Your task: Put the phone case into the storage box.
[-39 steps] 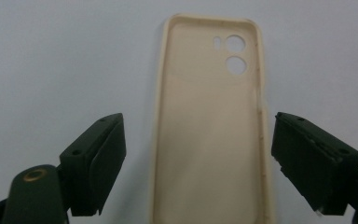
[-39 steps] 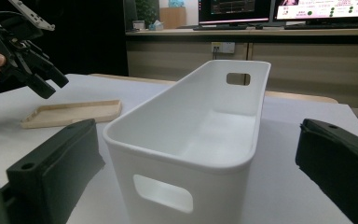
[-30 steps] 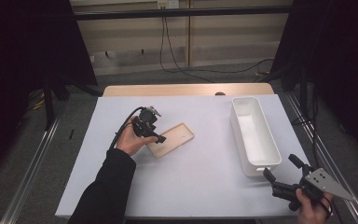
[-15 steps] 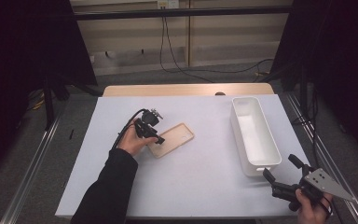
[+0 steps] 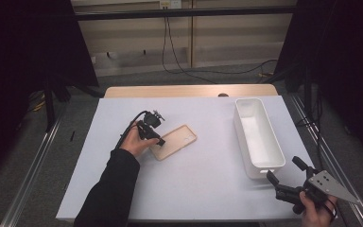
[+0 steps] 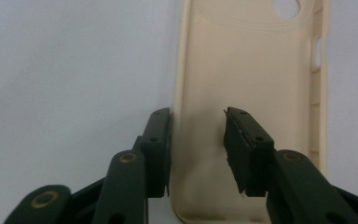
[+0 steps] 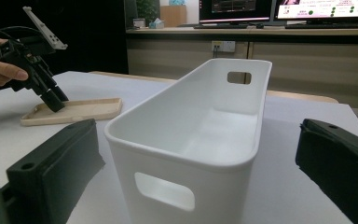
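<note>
A beige phone case (image 5: 175, 141) lies open side up on the white table (image 5: 208, 194), left of centre. My left gripper (image 5: 159, 140), held by a hand, points down onto the case's near left end. In the left gripper view the case (image 6: 247, 70) runs away from me and my left gripper (image 6: 198, 144) is open. One jaw stands outside the case's side wall, the other inside the case. My right gripper (image 5: 283, 169) is open at the table's front right, with its jaws spread wide either side of the white bin's near end (image 7: 168, 186).
The long white bin (image 5: 264, 172) stands empty along the right side of the table, with a handle slot in each end. In the right gripper view the case (image 7: 74, 111) and the left gripper (image 7: 56, 105) sit far left. A wooden strip (image 5: 189, 91) borders the table's far edge.
</note>
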{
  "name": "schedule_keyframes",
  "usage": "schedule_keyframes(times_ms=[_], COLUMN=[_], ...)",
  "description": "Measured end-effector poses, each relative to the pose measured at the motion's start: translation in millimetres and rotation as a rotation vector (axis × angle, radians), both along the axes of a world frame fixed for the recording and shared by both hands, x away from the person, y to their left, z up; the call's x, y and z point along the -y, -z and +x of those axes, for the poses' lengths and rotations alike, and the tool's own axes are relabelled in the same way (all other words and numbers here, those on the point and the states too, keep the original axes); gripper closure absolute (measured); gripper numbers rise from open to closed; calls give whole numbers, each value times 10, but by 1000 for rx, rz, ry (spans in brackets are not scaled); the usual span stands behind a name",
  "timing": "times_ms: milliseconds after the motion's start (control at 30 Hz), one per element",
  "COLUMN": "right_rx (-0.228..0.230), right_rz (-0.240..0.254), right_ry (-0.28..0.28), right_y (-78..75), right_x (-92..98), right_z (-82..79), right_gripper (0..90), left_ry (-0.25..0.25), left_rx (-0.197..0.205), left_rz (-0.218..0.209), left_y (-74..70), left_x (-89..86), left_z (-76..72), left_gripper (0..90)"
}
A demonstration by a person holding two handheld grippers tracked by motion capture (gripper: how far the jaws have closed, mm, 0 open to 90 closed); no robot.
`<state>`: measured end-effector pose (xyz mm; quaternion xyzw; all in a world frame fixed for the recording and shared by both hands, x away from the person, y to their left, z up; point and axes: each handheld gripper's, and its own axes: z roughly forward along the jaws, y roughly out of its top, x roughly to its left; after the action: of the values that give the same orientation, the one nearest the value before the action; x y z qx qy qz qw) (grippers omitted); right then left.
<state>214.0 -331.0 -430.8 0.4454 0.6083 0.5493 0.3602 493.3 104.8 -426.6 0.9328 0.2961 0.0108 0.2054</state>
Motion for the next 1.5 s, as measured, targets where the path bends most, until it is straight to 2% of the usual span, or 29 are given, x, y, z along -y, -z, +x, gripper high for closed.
schedule_keyframes(times_ms=[167,200,300,533,600,833,967,1100,1200,1367,1500], right_rx=[1,0,3,2,3,2,2,1,2,3,1], right_rz=[2,0,0,-1,0,-1,-1,1,1,-2,3], right_ry=[2,0,0,1,2,0,1,1,1,-1,3], right_y=[1,1,-1,0,0,0,0,0,0,0,1], right_x=[7,4,4,3,5,5,4,2,3,6,9], right_z=[1,-1,-2,0,0,0,0,2,2,0,2], right_gripper=[0,0,0,0,0,0,0,0,0,0,0], left_ry=[-6,-9,-16,-25,-23,-13,-11,-23,-11,-24,-6], left_rx=[17,16,10,24,28,44,47,32,56,57,80], left_rz=[9,11,6,15,24,45,35,17,51,37,66], left_y=[-6,-9,-7,-9,-12,-18,-12,-7,-17,-8,-18], left_x=[-3,-7,-20,-10,-22,4,-8,-19,14,5,30], left_z=[0,7,20,16,28,13,12,23,3,4,-20], left_gripper=[719,756,770,794,856,857,860,862,869,877,879])
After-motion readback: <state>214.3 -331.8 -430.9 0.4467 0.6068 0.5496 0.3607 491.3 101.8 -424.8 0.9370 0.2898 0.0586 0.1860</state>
